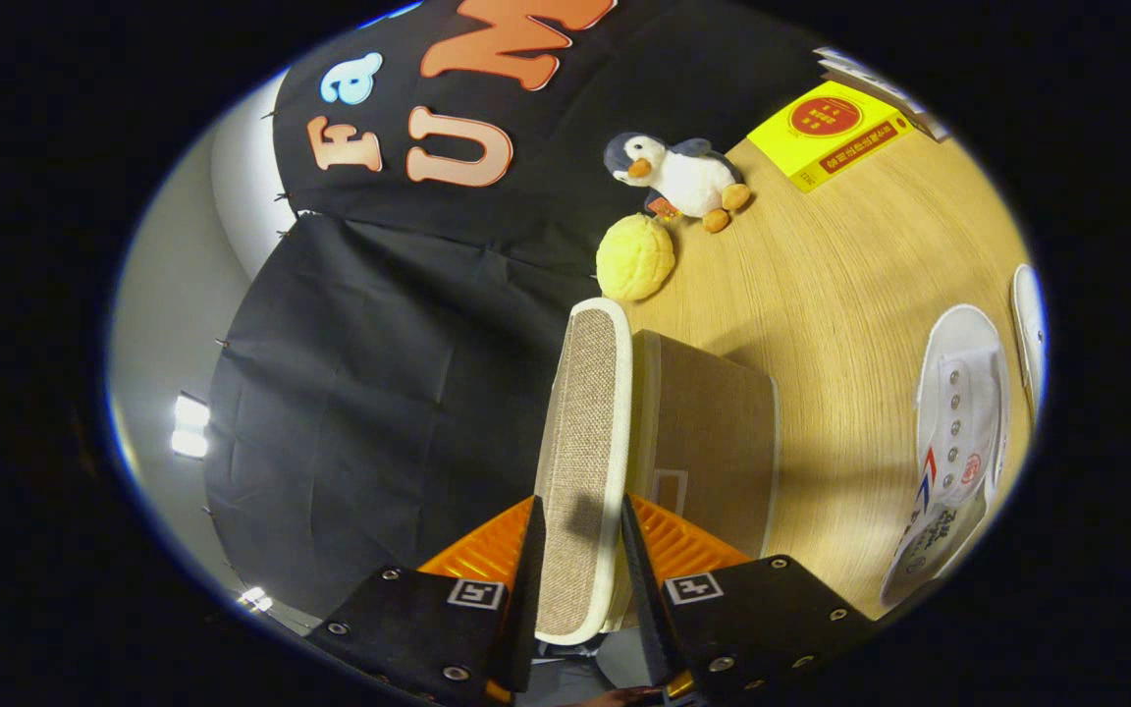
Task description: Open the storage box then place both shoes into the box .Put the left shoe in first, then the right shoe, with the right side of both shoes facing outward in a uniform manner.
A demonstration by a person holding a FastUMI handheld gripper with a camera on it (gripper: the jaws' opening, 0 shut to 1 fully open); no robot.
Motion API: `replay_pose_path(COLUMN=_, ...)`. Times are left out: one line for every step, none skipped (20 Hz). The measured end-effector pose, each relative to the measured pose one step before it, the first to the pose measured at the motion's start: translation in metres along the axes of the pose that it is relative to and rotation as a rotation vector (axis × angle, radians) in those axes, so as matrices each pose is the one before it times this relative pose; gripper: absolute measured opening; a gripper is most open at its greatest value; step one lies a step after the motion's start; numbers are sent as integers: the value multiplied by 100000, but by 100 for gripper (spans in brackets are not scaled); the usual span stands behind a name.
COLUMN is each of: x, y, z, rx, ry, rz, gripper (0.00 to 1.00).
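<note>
Surface [821, 285]: pale wood grain, backed by the booth's black cloth wall [369, 393].
Storage box [713, 442]: a tan fabric box with a pale rim, standing near the surface's edge next to the cloth wall, just beyond the fingers.
Lid [580, 442]: woven tan panel with a pale border, raised on edge so that it stood between the box and the cloth wall.
Gripper [580, 550]: clenched on the lid's near end, one finger pressing each face.
Shoes: one white lace-up shoe [953, 442] lay on the surface well apart from the box, with a second white shoe [1030, 324] just beyond it, mostly cut off.
Book [829, 133]: yellow with a red roundel, lying flat at the surface's far edge.
Penguin [678, 177]: grey-and-white plush, at the cloth wall.
Bun [634, 257]: a yellow, round, crosshatched toy, just beside the penguin and between it and the lid.
</note>
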State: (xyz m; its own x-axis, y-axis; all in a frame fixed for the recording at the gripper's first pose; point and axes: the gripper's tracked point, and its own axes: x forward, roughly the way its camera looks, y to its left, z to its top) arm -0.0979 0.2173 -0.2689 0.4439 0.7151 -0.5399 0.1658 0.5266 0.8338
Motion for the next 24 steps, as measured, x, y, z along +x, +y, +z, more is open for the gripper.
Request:
replay_pose_path(x=444, y=-242, z=-617, rx=1625, ry=1665, rz=-1755, gripper=37)
replay_pose_path(x=204, y=595, z=-79, rx=2719, ry=-1017, rz=681, gripper=35)
replay_pose_path(x=216, y=1229, z=444, rx=2726, ry=-2493, rz=2716, gripper=30)
replay_pose_path(x=-261, y=1577, z=243, rx=921, ry=-1818, rz=2826, gripper=23)
replay_pose_path(x=207, y=1421, z=43, rx=-594, ry=-367, rz=1986, gripper=17)
replay_pose_path(x=199, y=1503, z=154, rx=-1496, ry=-497, rz=2107, gripper=16)
replay_pose_path(x=257, y=1674, z=312, rx=-1234, ry=-1152, rz=2460, gripper=15)
replay_pose_path(x=358, y=1738, z=232, rx=-1313, ry=-1202, rz=2560, gripper=15)
replay_pose_path(x=672, y=1436, z=225, rx=-1791, ry=-588, rz=936, gripper=13)
replay_pose_path(x=799, y=1183, z=96, rx=-2396, ry=-155, rz=459, gripper=12)
replay_pose_path(x=939, y=1332, z=123, rx=-2876, ry=30, rz=650, gripper=12)
replay_pose_path(x=981, y=1178, z=-180, rx=-2415, ry=239, rz=391, gripper=12)
replay_pose_path(x=1279, y=909, z=-139, rx=-1535, ry=862, rz=361, gripper=12)
replay_pose_path(x=1247, y=687, z=-370, rx=-281, ry=1321, rz=135, gripper=12)
replay_pose_path(x=1275, y=880, z=-396, rx=23, ry=1513, rz=1026, gripper=12)
replay_pose_path(x=1246, y=1034, z=-215, rx=-356, ry=1068, rz=713, gripper=12)
replay_pose_path(x=1443, y=838, z=-224, rx=-1146, ry=943, rz=94, gripper=12)
replay_pose_path(x=1440, y=955, z=-175, rx=-1551, ry=1272, rz=-2, gripper=12)
replay_pose_path(x=1537, y=748, z=-163, rx=-1681, ry=1181, rz=-122, gripper=12)
replay_pose_path(x=1191, y=687, z=-385, rx=-1510, ry=935, rz=75, gripper=13)
replay_pose_path(x=896, y=621, z=-599, rx=-1975, ry=724, rz=449, gripper=12)
replay_pose_path(x=614, y=526, z=-579, rx=-2694, ry=700, rz=-553, gripper=13)
replay_pose_path(x=601, y=333, z=-408, rx=-3072, ry=933, rz=-408, gripper=21)
replay_pose_path(x=548, y=57, z=-192, rx=-2732, ry=689, rz=-987, gripper=29)
